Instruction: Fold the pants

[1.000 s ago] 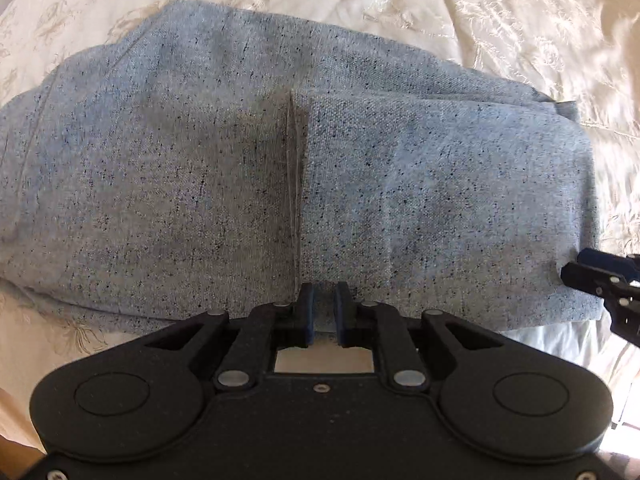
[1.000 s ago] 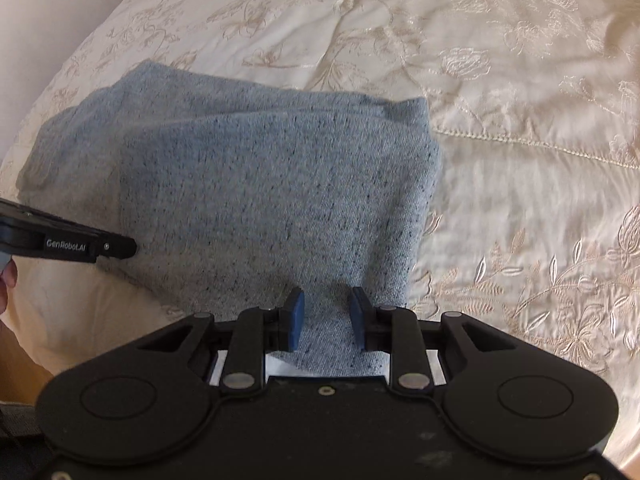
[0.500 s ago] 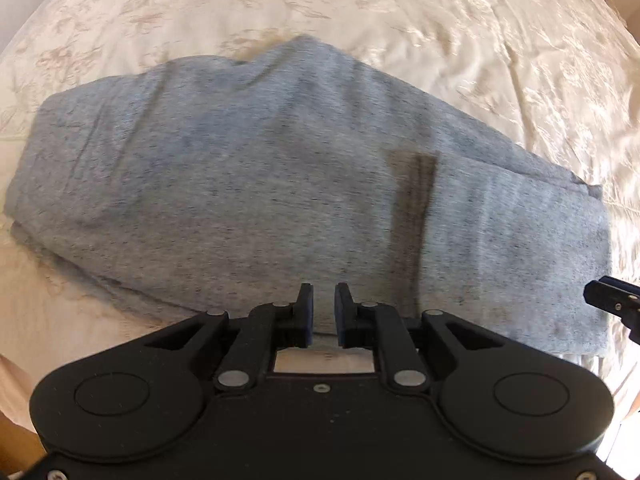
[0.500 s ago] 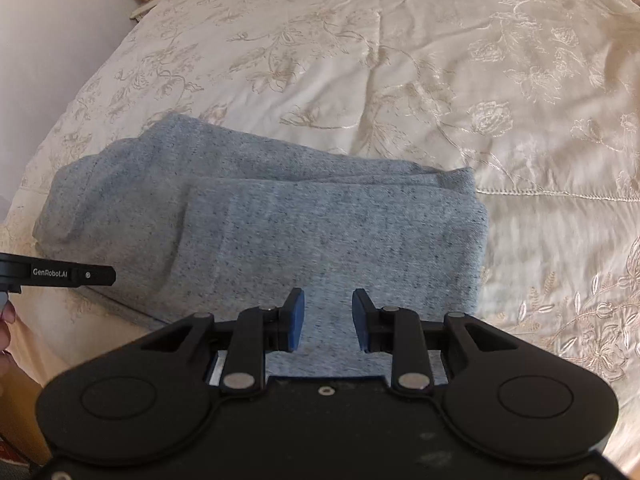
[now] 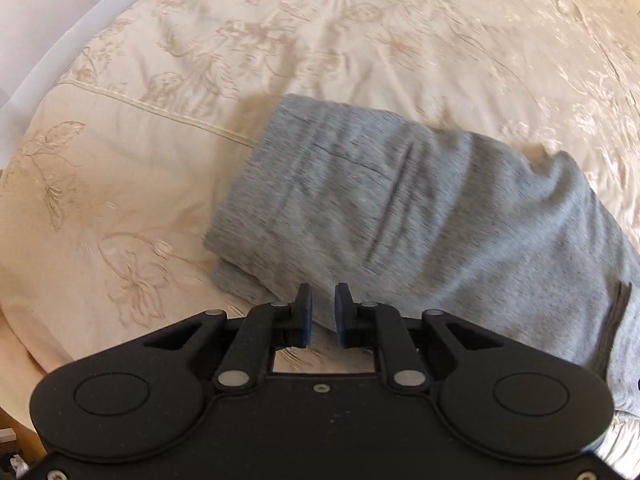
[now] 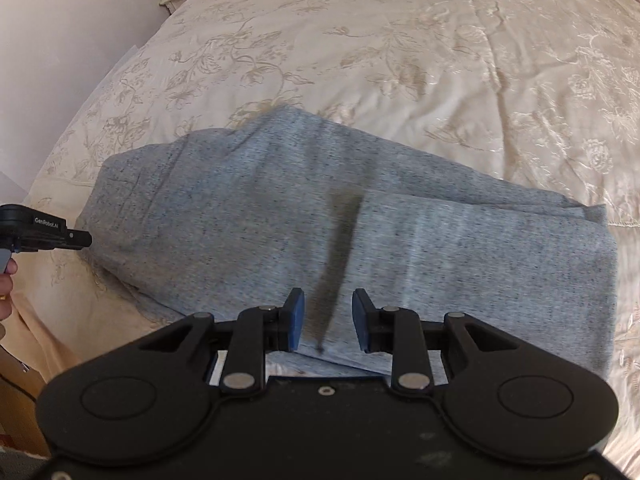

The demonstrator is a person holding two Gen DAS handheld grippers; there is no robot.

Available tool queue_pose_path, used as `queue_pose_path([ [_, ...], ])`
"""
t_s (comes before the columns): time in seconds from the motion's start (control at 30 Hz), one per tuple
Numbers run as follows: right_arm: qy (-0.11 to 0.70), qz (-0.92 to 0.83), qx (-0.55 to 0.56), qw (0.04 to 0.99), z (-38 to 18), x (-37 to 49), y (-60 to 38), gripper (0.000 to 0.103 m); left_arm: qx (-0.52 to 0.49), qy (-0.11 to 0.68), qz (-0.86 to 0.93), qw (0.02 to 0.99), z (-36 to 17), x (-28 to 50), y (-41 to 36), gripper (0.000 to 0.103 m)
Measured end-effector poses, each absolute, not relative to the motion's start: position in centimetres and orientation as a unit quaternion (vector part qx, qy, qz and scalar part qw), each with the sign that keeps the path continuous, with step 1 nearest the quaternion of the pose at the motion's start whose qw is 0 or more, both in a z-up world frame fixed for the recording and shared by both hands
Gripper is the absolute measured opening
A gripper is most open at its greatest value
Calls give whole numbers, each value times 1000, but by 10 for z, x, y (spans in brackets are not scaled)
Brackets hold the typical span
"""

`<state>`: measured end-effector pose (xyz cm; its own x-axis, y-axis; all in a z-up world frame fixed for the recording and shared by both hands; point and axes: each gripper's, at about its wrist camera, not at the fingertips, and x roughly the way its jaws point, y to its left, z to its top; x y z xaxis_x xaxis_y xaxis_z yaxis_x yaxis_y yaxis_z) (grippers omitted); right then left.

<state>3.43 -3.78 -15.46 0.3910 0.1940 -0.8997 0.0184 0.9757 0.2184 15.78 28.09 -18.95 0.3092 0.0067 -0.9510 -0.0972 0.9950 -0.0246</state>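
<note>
Both of your grippers held nothing: the left gripper had its pads only a narrow gap apart, with no cloth between them, and the right gripper stood wider spread, also empty, above the near edge of the pants. Those grey pants lay on the cream embroidered bedspread, near its front edge, already doubled, with one layer's edge crossing the middle as a dark line. In the right view your left gripper sat just beside the cloth's left end, a hand behind it.

By my reading, you were between folds: one fold was laid and neither gripper had taken a new hold. Next you would have needed to pinch an end of the bundle, catching all layers at both corners, and carry it over evenly; a thick, soft stack like that could slip or bunch.
</note>
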Motion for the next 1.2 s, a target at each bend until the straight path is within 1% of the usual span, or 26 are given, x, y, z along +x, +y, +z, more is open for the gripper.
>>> queue_pose_path([
  [0.03,549,55,95,829,-154,38,-27,30,-41,585,32,809,-190,164,291,21],
  [0.07,548,57,93,829,-153,43,-15,30,-44,585,32,809,-192,170,299,29],
  [0.13,548,61,93,829,-151,51,5,30,-48,586,31,808,-195,180,314,36],
  [0.33,551,76,86,827,-149,69,55,30,-48,606,-21,794,-212,191,330,37],
  [0.4,554,82,81,825,-150,73,66,30,-41,612,-36,789,-222,192,330,40],
  [0.47,558,86,74,822,-152,77,74,30,-36,611,-37,790,-230,191,332,50],
  [0.5,560,88,71,821,-152,78,77,30,-40,609,-35,792,-232,192,334,52],
  [0.53,562,88,69,820,-153,79,81,30,-45,608,-32,792,-234,192,337,59],
  [0.57,564,87,68,818,-154,80,83,30,-52,608,-28,792,-237,192,340,62],
  [0.73,573,82,68,812,-160,86,86,30,-117,609,-44,783,-244,191,365,70],
  [0.8,577,81,67,810,-162,89,87,30,-127,607,-52,783,-248,191,369,72],
  [0.83,579,82,65,809,-164,91,88,30,-128,606,-59,783,-250,190,370,76],
  [0.87,580,82,64,808,-164,92,89,30,-126,608,-74,781,-253,189,369,89],
  [0.93,583,83,62,806,-166,95,91,30,-102,615,-103,775,-257,189,357,101],
  [1.03,586,84,58,804,-168,99,92,30,-47,618,-93,779,-263,189,336,102],
  [1.1,586,83,58,804,-169,100,92,30,-65,614,-94,781,-261,189,338,98],
  [1.17,588,81,61,802,-171,102,92,30,-94,605,-111,783,-254,186,344,75],
  [1.2,589,80,62,802,-172,102,92,30,-112,603,-118,781,-250,186,348,53],
])
